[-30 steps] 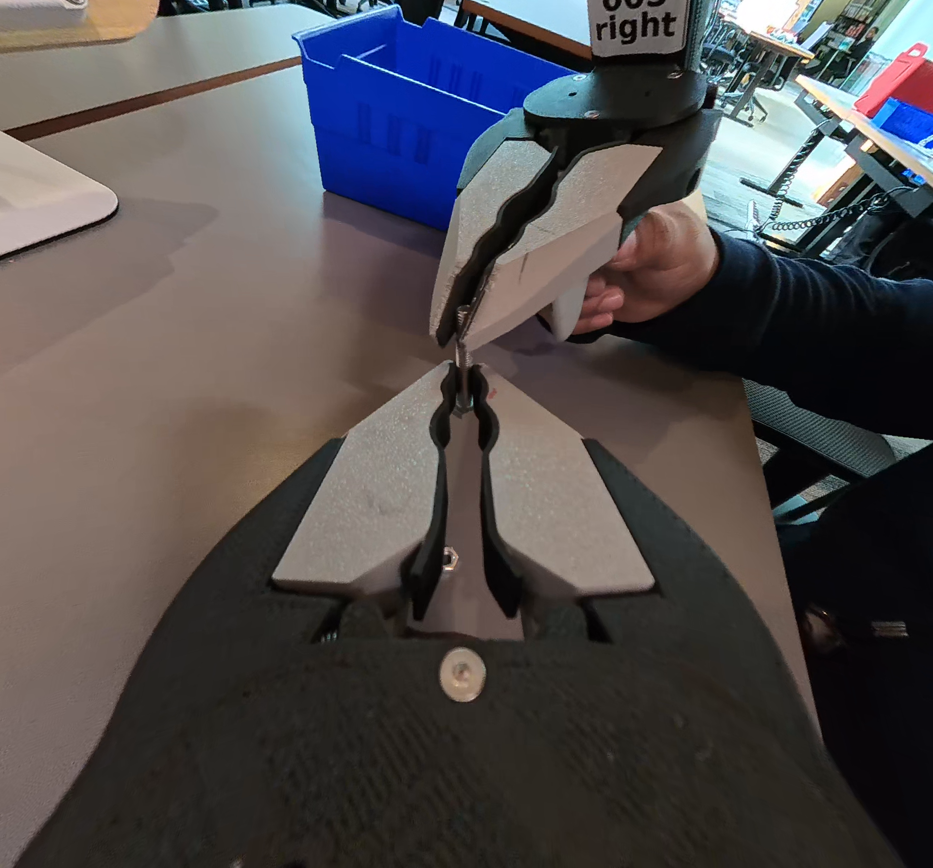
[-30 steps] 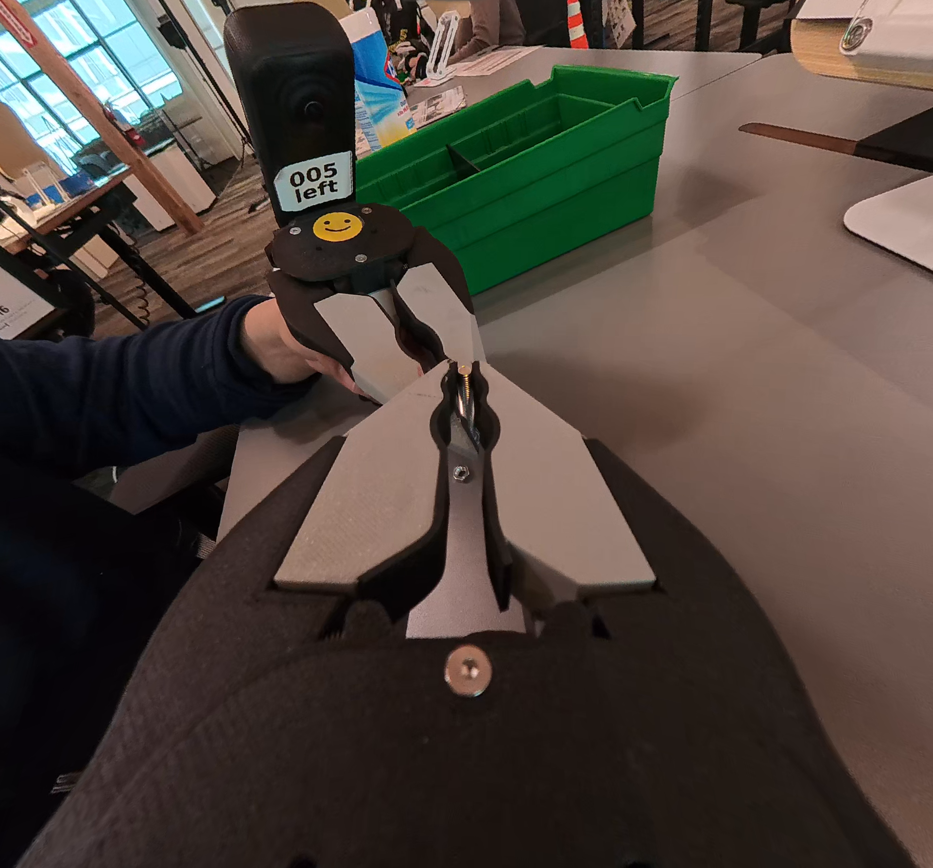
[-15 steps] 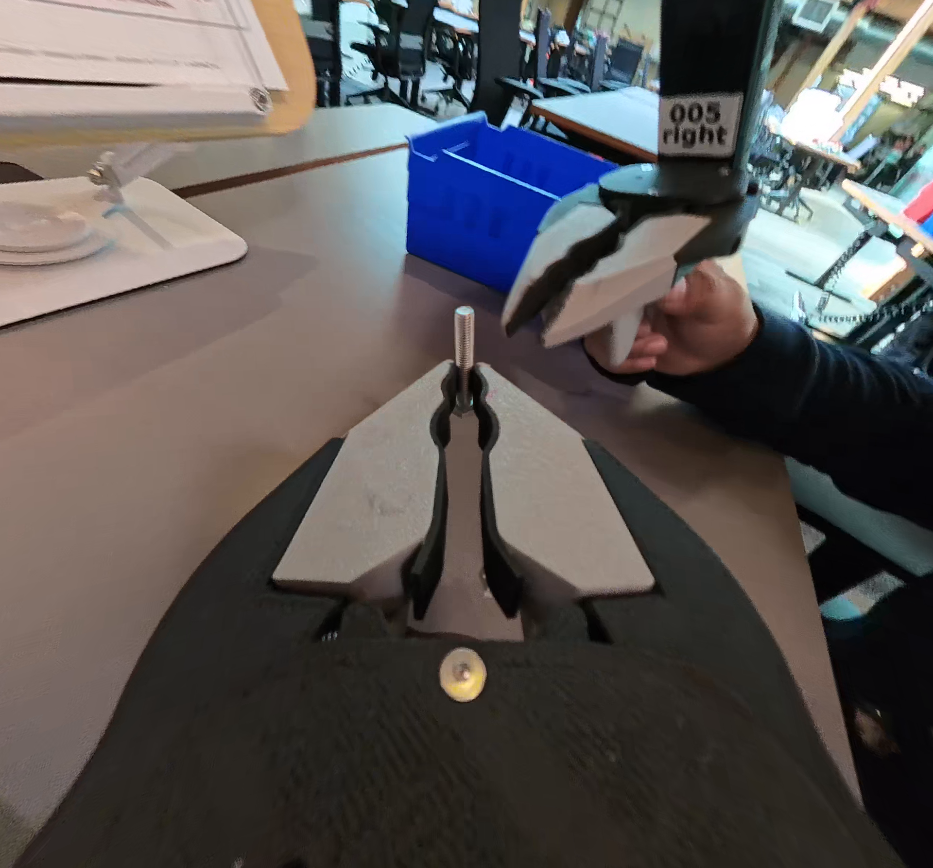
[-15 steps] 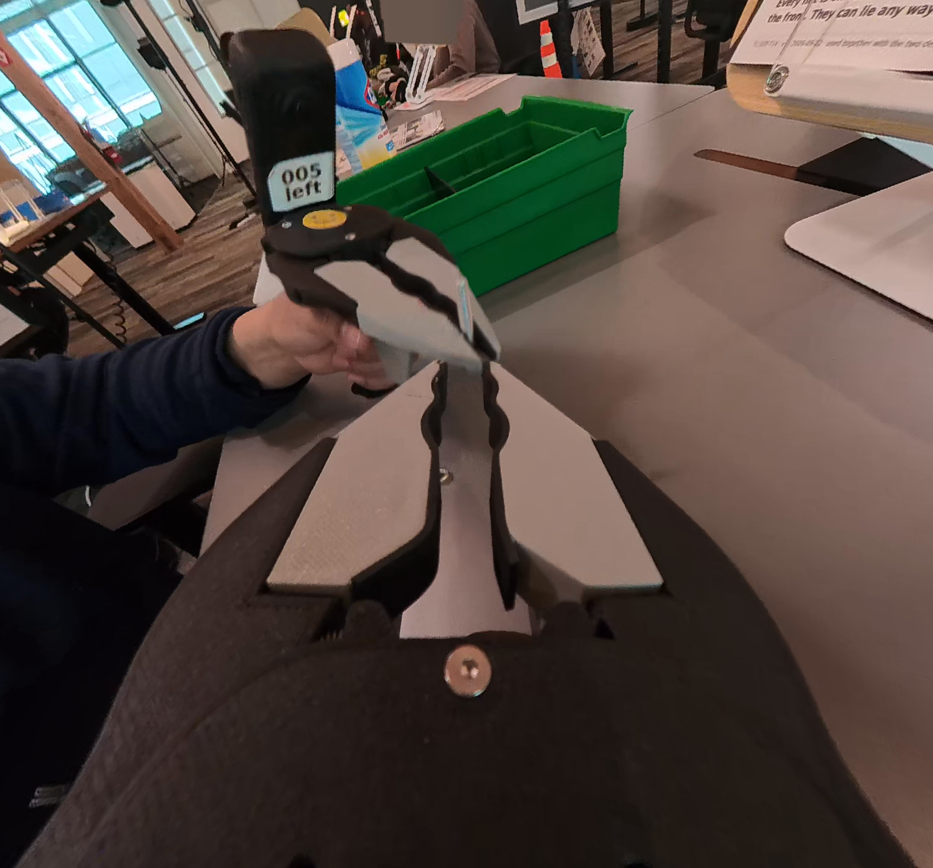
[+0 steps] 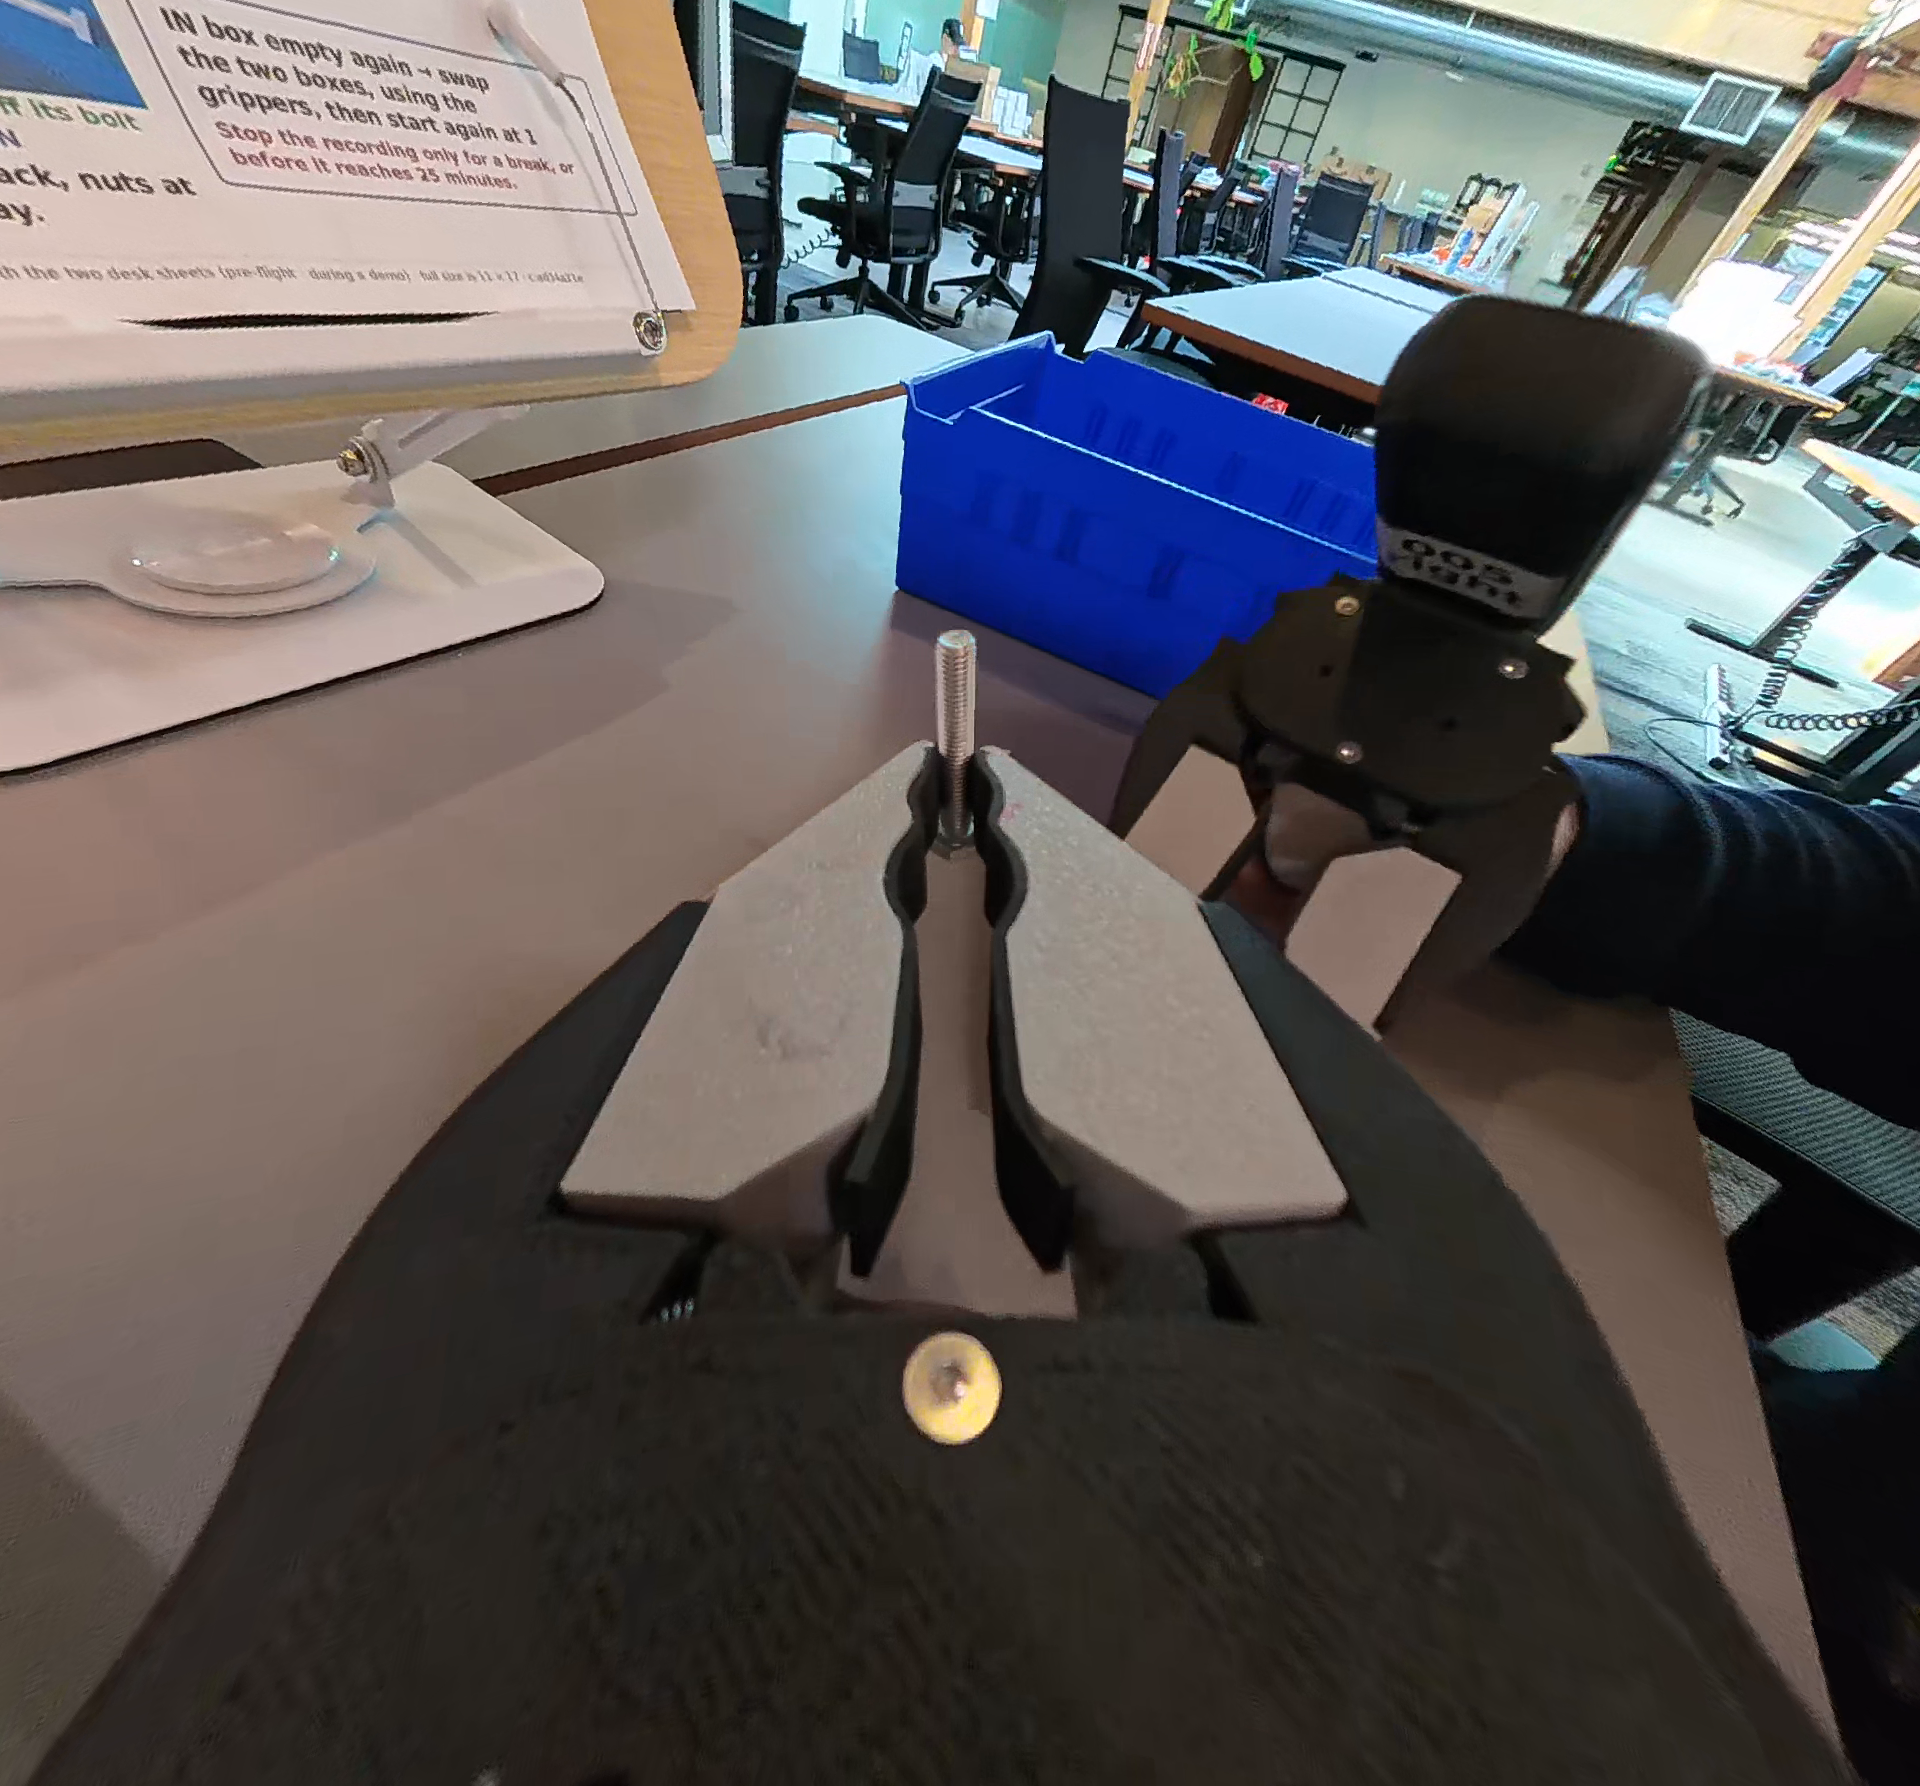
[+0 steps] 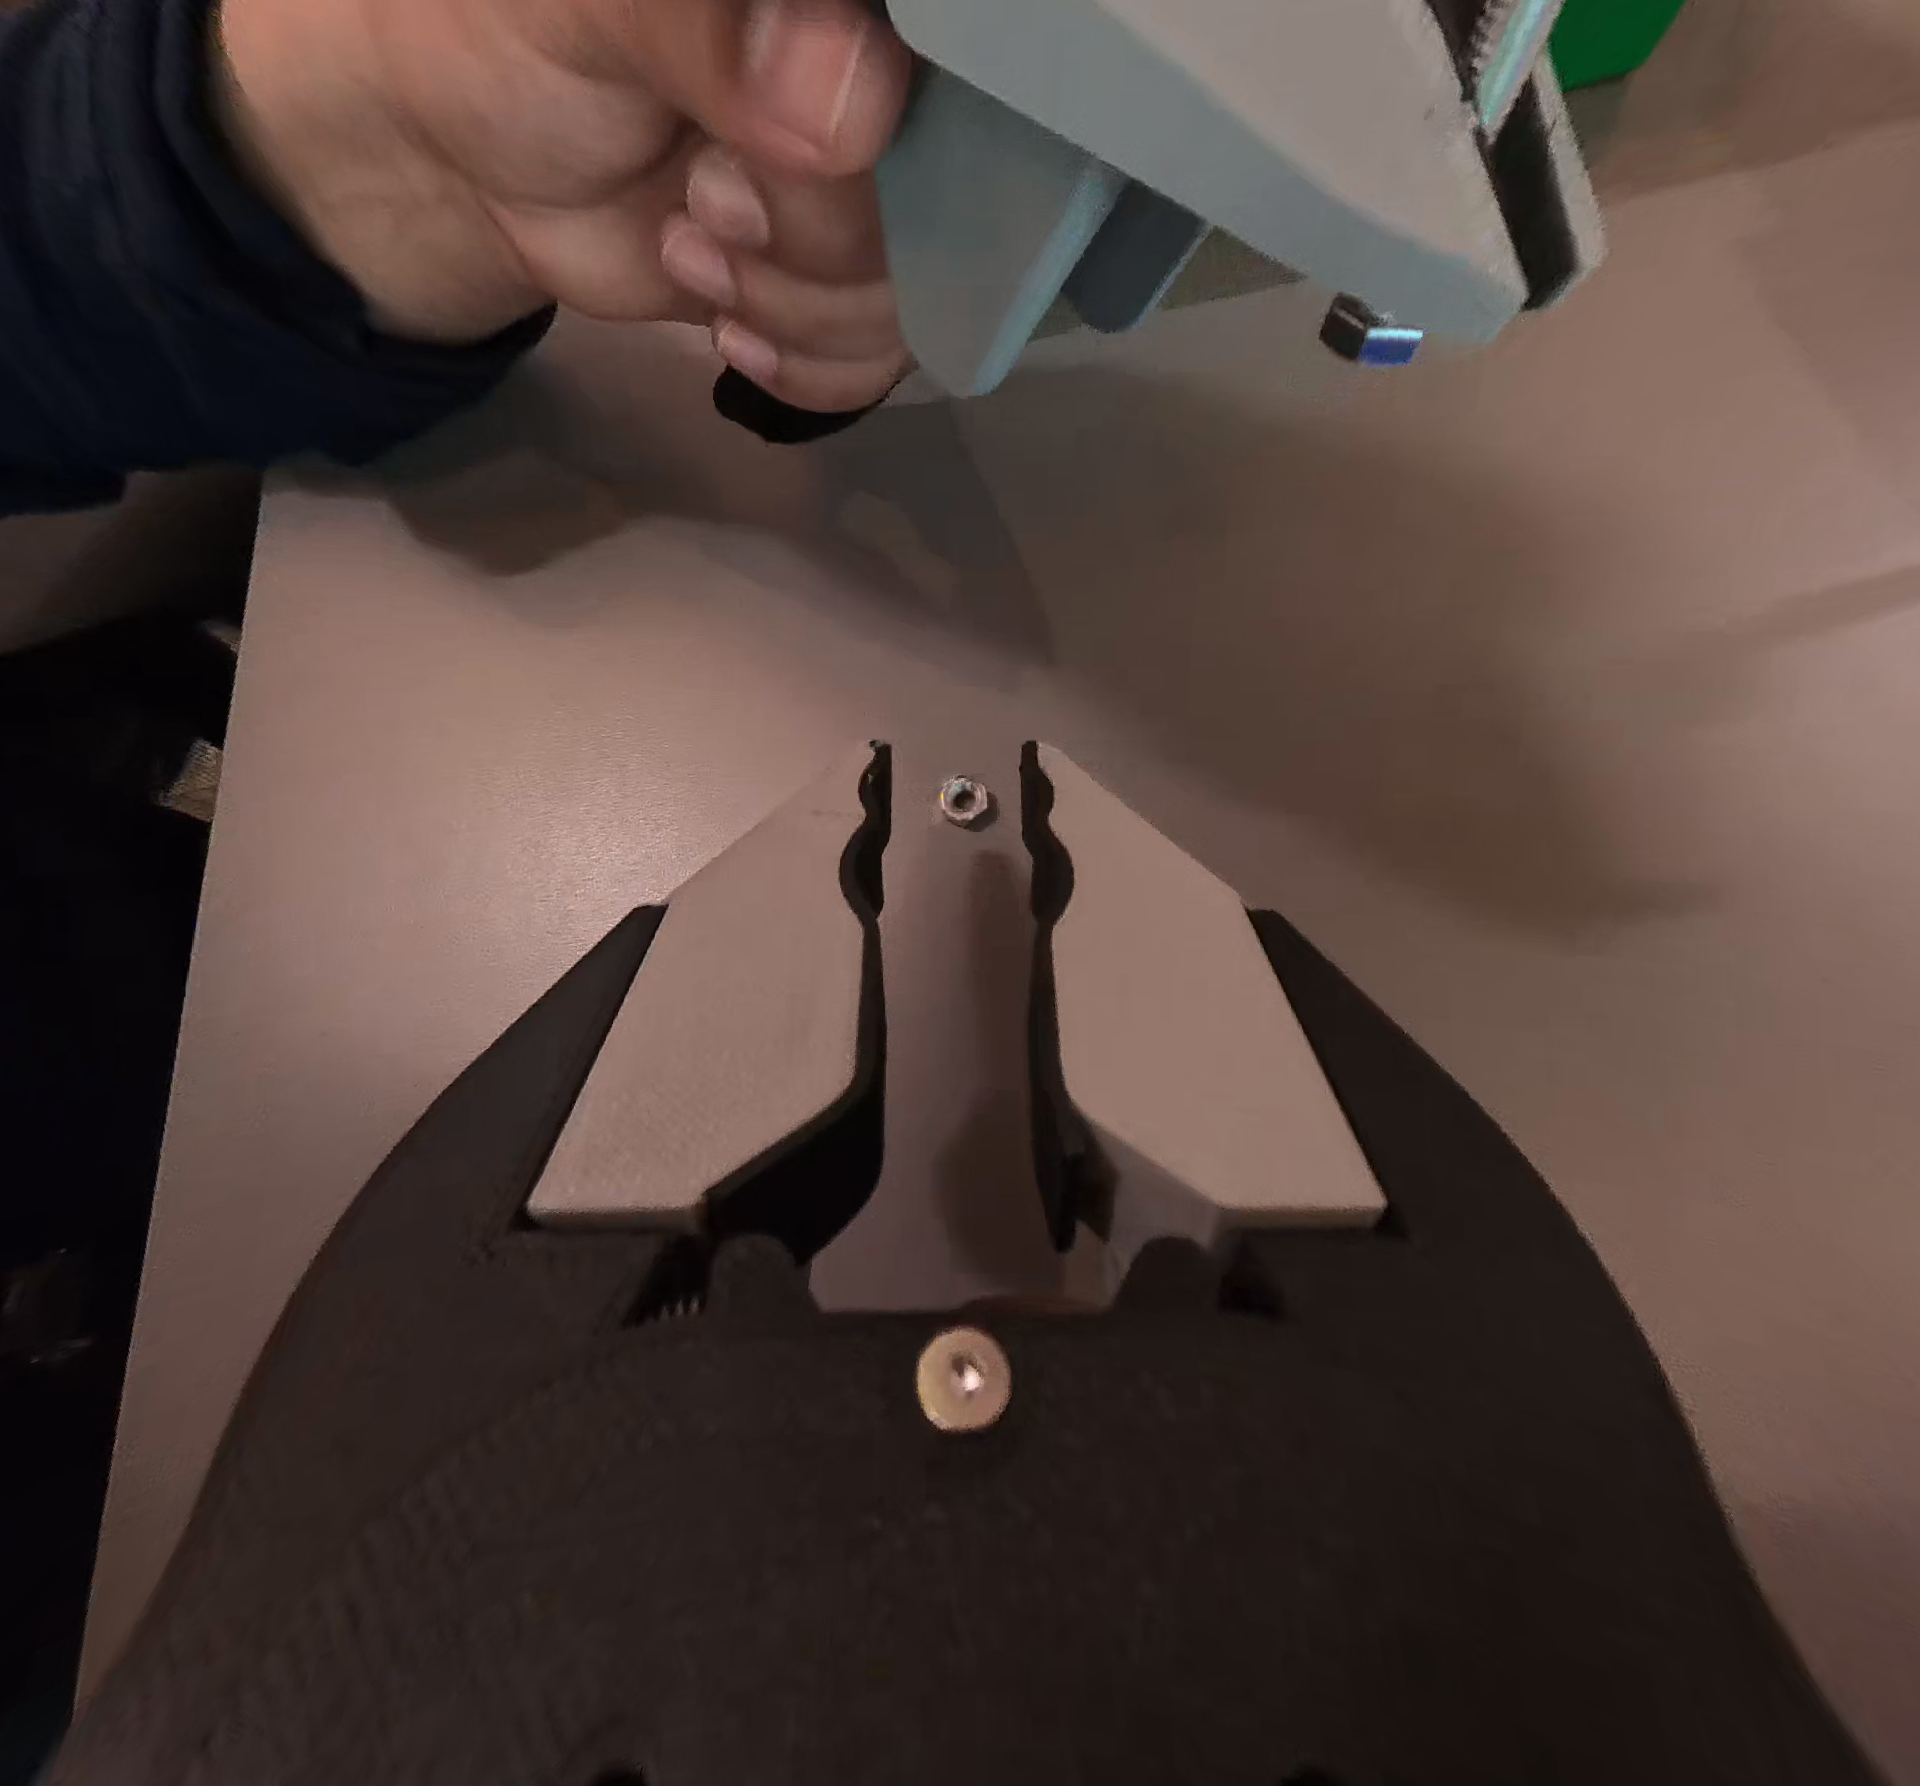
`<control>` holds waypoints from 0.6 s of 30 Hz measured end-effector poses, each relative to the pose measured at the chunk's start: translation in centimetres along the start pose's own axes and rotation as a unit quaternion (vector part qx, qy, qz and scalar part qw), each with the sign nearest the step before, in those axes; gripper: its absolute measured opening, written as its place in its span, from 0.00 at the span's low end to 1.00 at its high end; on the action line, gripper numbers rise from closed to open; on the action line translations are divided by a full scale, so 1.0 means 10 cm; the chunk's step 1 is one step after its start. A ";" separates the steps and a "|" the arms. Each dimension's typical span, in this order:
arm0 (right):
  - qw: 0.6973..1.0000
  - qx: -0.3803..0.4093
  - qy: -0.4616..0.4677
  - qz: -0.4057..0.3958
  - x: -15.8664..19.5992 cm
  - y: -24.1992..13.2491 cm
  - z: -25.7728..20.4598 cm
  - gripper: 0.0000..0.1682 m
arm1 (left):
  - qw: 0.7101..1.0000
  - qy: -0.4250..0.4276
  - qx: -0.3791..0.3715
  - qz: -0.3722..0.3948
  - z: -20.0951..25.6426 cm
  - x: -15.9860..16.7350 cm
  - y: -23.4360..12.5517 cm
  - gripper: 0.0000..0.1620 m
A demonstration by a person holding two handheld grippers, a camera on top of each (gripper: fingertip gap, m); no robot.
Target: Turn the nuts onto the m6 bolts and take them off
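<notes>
Left claw (image 5: 951, 780) clenches the M6 bolt (image 5: 954, 697) upright; right claw (image 6: 951, 760) hovers released around the nut (image 6: 963, 801) on the desk (image 6: 1351, 697): lower squarely, then pinch its flats

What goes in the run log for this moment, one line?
left tongs: shut on bolt, upright | right tongs: open, over nut | nut: loose on table, off bolt

Between my left gripper's (image 5: 954, 780) grey fingers (image 5: 800, 988) stands a silvery bolt (image 5: 955, 697); beyond them, rightward, sits a bright blue bin (image 5: 1122, 510). A silver nut (image 6: 963, 800) lies on the grey-brown table (image 6: 1351, 697) between my right gripper's (image 6: 956, 780) fingertips
</notes>
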State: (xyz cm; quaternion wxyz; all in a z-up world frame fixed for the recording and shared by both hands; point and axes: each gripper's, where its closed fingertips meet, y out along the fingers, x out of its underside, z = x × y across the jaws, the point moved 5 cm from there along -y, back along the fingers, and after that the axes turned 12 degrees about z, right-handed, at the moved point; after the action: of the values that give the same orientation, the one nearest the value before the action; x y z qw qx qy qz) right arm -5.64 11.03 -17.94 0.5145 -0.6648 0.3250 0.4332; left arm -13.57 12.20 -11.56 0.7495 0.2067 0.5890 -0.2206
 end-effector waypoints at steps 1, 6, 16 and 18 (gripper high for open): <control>1.000 0.000 0.002 -0.001 0.01 0.00 0.01 0.13 | 1.000 -0.001 0.001 0.000 0.00 0.00 0.00 0.02; 1.000 -0.003 0.013 -0.009 0.05 0.01 0.03 0.14 | 1.000 0.000 -0.001 -0.003 0.00 0.02 0.01 0.02; 1.000 0.001 0.018 -0.020 0.10 0.03 0.04 0.14 | 1.000 0.002 -0.008 -0.002 -0.01 0.03 0.02 0.02; 1.000 0.005 0.014 -0.022 0.10 0.03 0.05 0.14 | 1.000 0.003 -0.008 0.000 -0.01 0.02 0.01 0.02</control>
State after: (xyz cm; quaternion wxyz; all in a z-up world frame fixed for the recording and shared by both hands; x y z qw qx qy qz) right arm -5.62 11.42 -19.06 0.5228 -0.6752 0.3197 0.4105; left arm -13.52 12.33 -11.76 0.7493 0.2011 0.5930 -0.2155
